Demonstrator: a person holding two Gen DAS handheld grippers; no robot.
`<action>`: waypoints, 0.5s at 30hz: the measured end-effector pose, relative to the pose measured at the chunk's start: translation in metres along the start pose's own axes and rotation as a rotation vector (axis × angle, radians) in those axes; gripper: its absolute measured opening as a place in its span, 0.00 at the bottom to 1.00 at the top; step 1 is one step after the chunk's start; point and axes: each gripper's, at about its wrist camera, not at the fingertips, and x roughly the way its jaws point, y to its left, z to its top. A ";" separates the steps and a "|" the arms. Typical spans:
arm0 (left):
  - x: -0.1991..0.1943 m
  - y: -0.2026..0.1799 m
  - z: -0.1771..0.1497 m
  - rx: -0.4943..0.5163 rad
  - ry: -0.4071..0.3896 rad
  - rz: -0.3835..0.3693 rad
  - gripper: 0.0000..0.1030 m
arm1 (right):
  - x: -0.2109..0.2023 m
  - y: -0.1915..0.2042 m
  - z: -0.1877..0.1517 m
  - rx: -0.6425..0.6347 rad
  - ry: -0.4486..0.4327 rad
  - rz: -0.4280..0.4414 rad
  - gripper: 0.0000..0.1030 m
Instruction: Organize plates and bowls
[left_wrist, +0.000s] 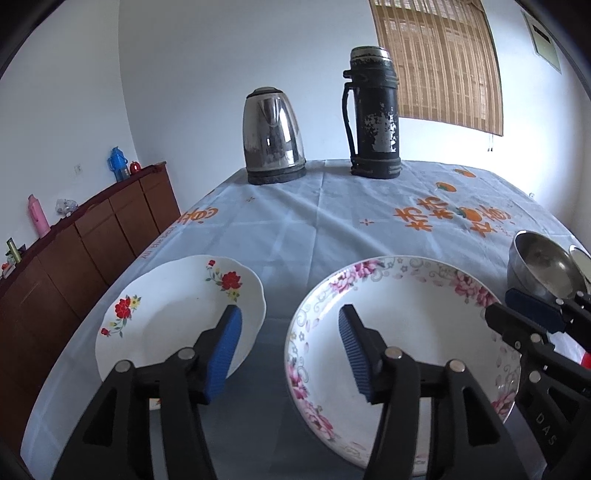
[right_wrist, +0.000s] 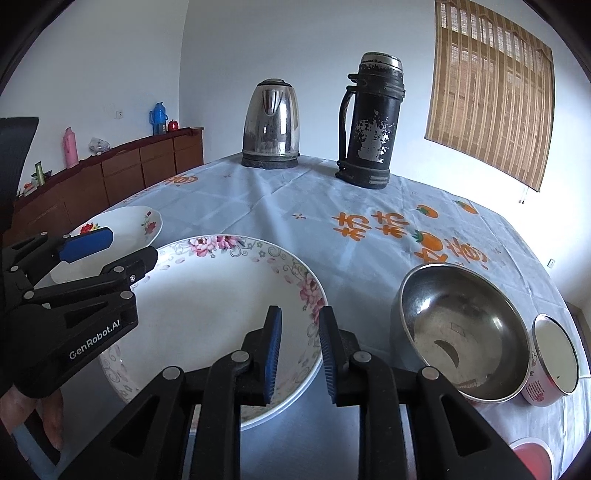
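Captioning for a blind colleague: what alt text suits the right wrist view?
An open right claw hovers over the pink-flowered plate, with a steel bowl to its right; a kettle and flask stand behind.

Two close wrist views angled down over the table (left_wrist: 317, 221), both sharing the pink-flowered plate (right_wrist: 207, 295)

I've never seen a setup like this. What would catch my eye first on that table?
Probably the big pink-flowered plate at the near edge, with a smaller red-flowered plate to its left and a steel bowl to its right. At the far end stand a shiny kettle and a worn black flask. Blue-padded fingers hover over the plates, holding nothing.
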 end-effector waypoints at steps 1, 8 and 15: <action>0.000 0.004 0.000 -0.019 0.004 -0.007 0.58 | -0.001 0.001 0.000 -0.004 -0.005 0.007 0.22; -0.011 0.041 0.000 -0.126 0.023 -0.082 0.60 | -0.001 0.003 0.003 0.034 -0.003 0.082 0.22; -0.013 0.109 0.003 -0.182 -0.011 0.007 0.67 | -0.001 0.040 0.020 0.023 0.034 0.231 0.22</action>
